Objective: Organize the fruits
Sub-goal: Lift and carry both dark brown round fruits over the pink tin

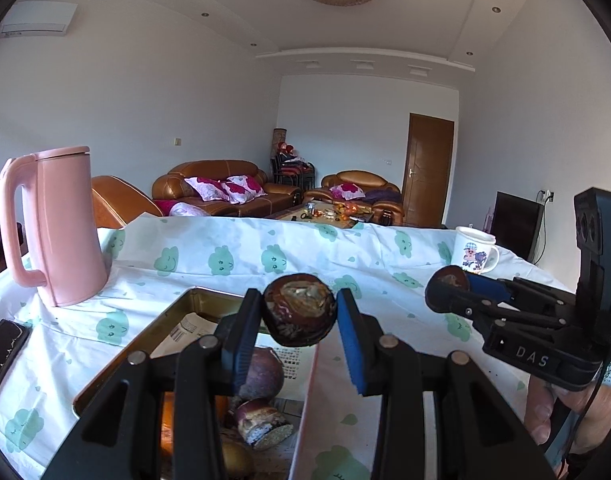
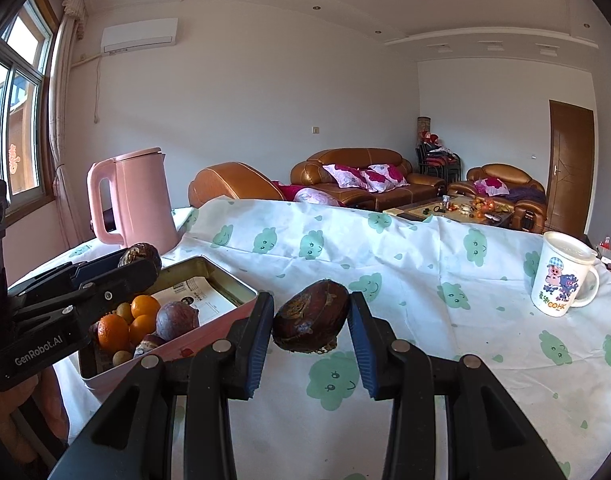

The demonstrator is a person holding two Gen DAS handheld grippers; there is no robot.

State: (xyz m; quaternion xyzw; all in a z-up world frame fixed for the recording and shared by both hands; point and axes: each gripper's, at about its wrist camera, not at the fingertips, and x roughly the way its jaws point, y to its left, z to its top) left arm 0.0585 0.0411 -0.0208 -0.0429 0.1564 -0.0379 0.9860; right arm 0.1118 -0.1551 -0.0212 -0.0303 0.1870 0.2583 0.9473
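Left wrist view shows our left gripper (image 1: 299, 312) clamped on a brown fruit (image 1: 299, 310) above the tin tray (image 1: 209, 300). Our right gripper (image 2: 310, 322) squeezes another brown fruit (image 2: 310, 320). They look light, wrinkly, hard; hold the middles gently.

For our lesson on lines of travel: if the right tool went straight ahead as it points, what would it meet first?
Probably just the tablecloth; the right tool, holding a dark fruit, aims between tin and mug. Depth is unclear.

We count two hand-held grippers, left (image 1: 299, 312) and right (image 2: 310, 322), one tin tray (image 2: 221, 270), three oranges (image 2: 144, 306), one pink kettle (image 2: 135, 200) and one mug (image 2: 561, 280).
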